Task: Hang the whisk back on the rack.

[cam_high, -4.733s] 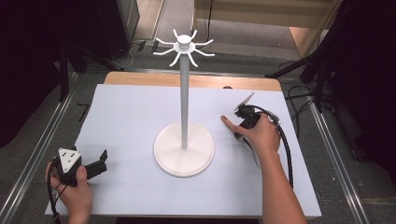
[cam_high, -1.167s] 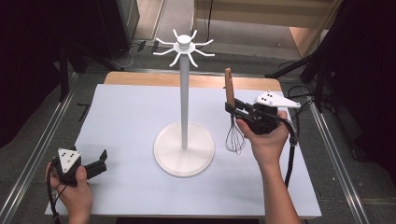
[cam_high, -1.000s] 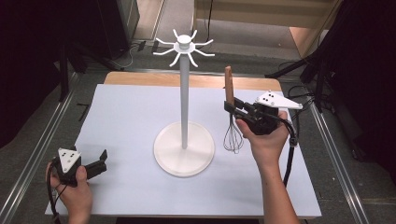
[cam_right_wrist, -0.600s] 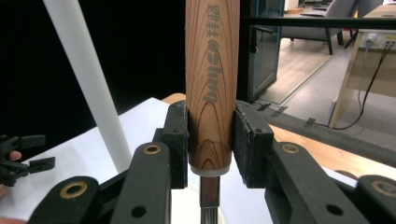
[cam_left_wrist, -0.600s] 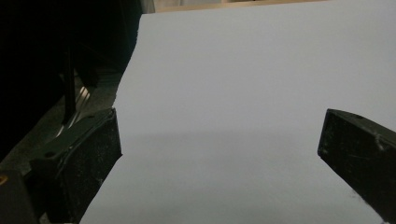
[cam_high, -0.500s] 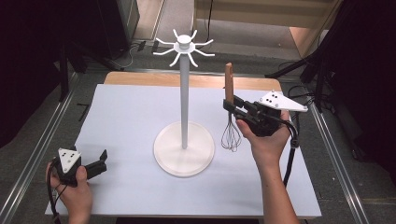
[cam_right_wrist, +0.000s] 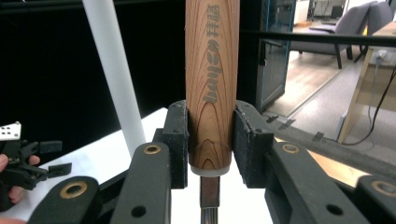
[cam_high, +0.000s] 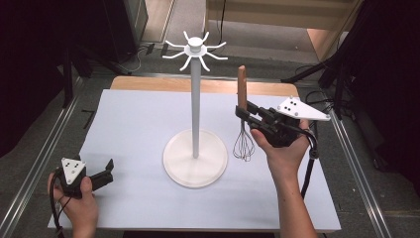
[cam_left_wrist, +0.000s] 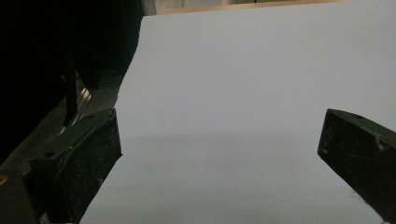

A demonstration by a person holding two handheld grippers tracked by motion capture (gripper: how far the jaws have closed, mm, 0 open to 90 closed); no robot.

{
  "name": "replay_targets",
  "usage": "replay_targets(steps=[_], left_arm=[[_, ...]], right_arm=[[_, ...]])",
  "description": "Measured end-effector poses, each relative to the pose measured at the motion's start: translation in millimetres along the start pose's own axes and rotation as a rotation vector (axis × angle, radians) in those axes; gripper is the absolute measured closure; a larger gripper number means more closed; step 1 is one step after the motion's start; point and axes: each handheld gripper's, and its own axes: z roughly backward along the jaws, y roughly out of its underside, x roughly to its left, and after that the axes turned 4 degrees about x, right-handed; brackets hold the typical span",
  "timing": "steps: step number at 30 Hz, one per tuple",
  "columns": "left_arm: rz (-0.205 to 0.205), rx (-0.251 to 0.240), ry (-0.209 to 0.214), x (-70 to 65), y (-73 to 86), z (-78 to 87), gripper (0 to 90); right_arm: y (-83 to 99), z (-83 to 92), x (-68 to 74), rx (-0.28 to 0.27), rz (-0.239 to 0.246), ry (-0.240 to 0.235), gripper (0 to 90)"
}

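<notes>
A whisk [cam_high: 242,119] with a wooden handle [cam_right_wrist: 211,79] and a wire head hangs upright above the white table top, handle up. My right gripper [cam_high: 242,113] is shut on the lower end of that handle; both black pads [cam_right_wrist: 177,140] press its sides. The whisk is just right of the white hook stand [cam_high: 195,99], whose pole [cam_right_wrist: 114,70] rises from a round base. My left gripper [cam_high: 106,168] rests at the table's near left corner, held by a hand, its jaws open with nothing between the fingers [cam_left_wrist: 93,158].
The stand's top [cam_high: 195,48] carries several curved white hooks. A wooden strip [cam_high: 198,85] runs along the table's far edge. Metal rails [cam_high: 34,168] flank the table left and right. The left hand and its gripper [cam_right_wrist: 18,158] appear far left in the right gripper view.
The whisk, first lying on the table under the right hand, now hangs upright in the right gripper. Over the last second it drifted slightly. The left hand stayed still.
</notes>
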Motion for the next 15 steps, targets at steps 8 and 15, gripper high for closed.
replay_targets(steps=[8,15], left_arm=[[-0.002,0.003,0.001,0.3,-0.2,0.1,0.1],[-0.002,0.0,0.001,0.2,-0.1,-0.1,0.1]], right_arm=[[-9.3,3.9,8.6,-0.041,0.016,-0.025,70.4],[-17.9,5.4,12.9,-0.078,0.019,-0.04,70.4]])
